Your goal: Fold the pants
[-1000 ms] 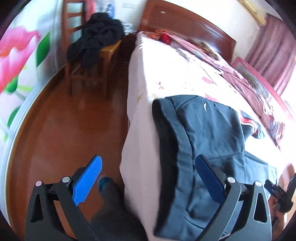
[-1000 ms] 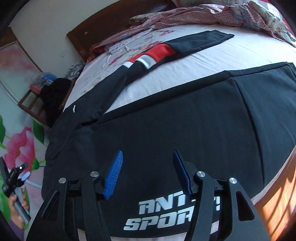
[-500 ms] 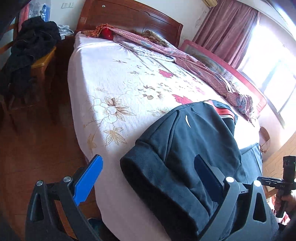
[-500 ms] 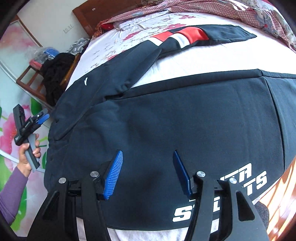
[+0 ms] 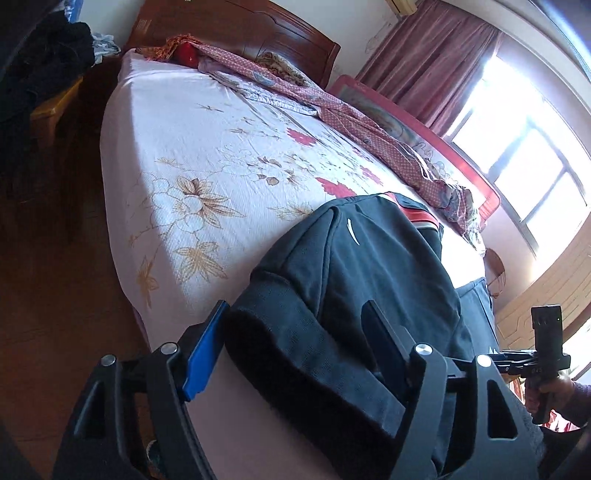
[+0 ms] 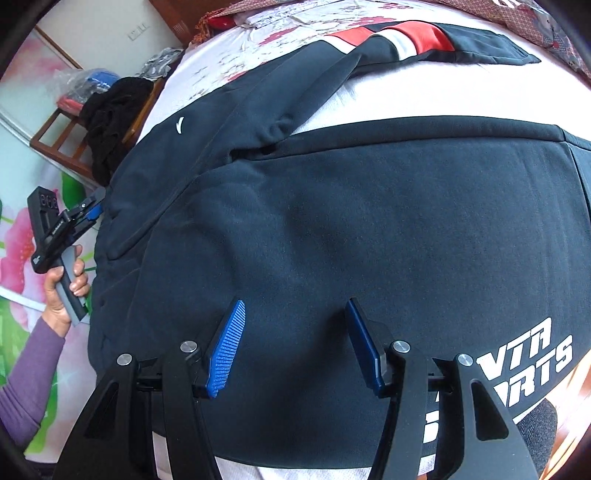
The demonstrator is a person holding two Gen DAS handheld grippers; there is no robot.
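Note:
Dark navy sports pants [image 6: 351, 221] lie spread on the bed, one leg with a red and white band [image 6: 410, 37] stretching to the far side, white lettering on the near leg. In the left wrist view the waistband end [image 5: 332, 314] bulges over the bed's near edge. My left gripper [image 5: 295, 325] is open with the waistband between its blue fingers [image 5: 203, 354], not clamped. It also shows in the right wrist view [image 6: 88, 210] at the waistband. My right gripper [image 6: 293, 332] is open and empty, just above the near leg.
The bed [image 5: 207, 155] has a floral sheet, a wooden headboard [image 5: 236, 33] and a crumpled red quilt [image 5: 369, 125] along the far side. A chair piled with dark clothes [image 6: 114, 110] stands beside the bed. Wooden floor [image 5: 55, 258] lies to the left.
My left gripper has swung from the floor side up to the waistband, and its fingers now straddle it. My right gripper has shifted slightly along the near leg and stays open.

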